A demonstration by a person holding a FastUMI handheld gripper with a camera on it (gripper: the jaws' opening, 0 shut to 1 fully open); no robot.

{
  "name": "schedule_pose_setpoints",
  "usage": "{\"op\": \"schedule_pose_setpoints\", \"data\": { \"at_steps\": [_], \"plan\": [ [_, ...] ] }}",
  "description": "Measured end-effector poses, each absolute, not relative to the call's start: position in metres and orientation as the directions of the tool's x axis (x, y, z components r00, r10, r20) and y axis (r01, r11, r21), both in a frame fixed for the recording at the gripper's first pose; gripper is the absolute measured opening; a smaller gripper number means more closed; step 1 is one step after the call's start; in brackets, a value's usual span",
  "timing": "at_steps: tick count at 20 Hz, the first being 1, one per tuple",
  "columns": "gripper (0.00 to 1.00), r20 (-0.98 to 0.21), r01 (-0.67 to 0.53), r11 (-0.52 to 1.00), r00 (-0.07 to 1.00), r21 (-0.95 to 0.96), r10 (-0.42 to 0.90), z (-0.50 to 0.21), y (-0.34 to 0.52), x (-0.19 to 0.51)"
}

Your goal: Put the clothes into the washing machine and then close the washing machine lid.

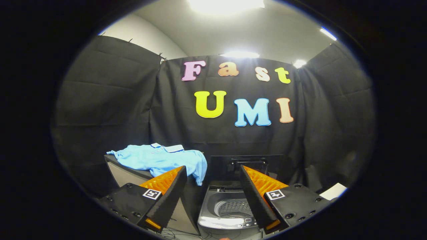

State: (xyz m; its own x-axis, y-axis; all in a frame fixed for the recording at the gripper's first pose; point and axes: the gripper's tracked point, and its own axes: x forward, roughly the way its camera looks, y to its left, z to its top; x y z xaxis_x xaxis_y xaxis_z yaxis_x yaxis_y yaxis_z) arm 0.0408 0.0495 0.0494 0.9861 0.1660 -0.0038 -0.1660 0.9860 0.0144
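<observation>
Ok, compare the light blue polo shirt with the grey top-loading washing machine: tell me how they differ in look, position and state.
The light blue polo shirt is soft and crumpled; the grey top-loading washing machine is rigid and boxy. The shirt lies draped on a raised surface, beyond one of the fingers; the machine sits lower, between the open gripper fingers. The shirt is still outside; the machine's lid stands raised, the drum showing no clothes. Neither is touched by the fingers.

From my feed the only real support is a dark-topped worktop (115,159) just left of the washing machine (230,206), and higher than its open drum. A light blue polo shirt (160,159) lies spread right on it, collar away from the machine, one sleeve drooping over the edge nearest the washer.

My tongs (211,173) are spread wide, touching nothing.
</observation>
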Motion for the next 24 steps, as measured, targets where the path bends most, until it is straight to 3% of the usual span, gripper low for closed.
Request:
{"op": "schedule_pose_setpoints", "data": {
  "at_steps": [24],
  "plan": [
    [0.98,-0.092,-0.443,0.896,0.892,0.020,0.443,0.089,0.193,0.129]
  ]
}}
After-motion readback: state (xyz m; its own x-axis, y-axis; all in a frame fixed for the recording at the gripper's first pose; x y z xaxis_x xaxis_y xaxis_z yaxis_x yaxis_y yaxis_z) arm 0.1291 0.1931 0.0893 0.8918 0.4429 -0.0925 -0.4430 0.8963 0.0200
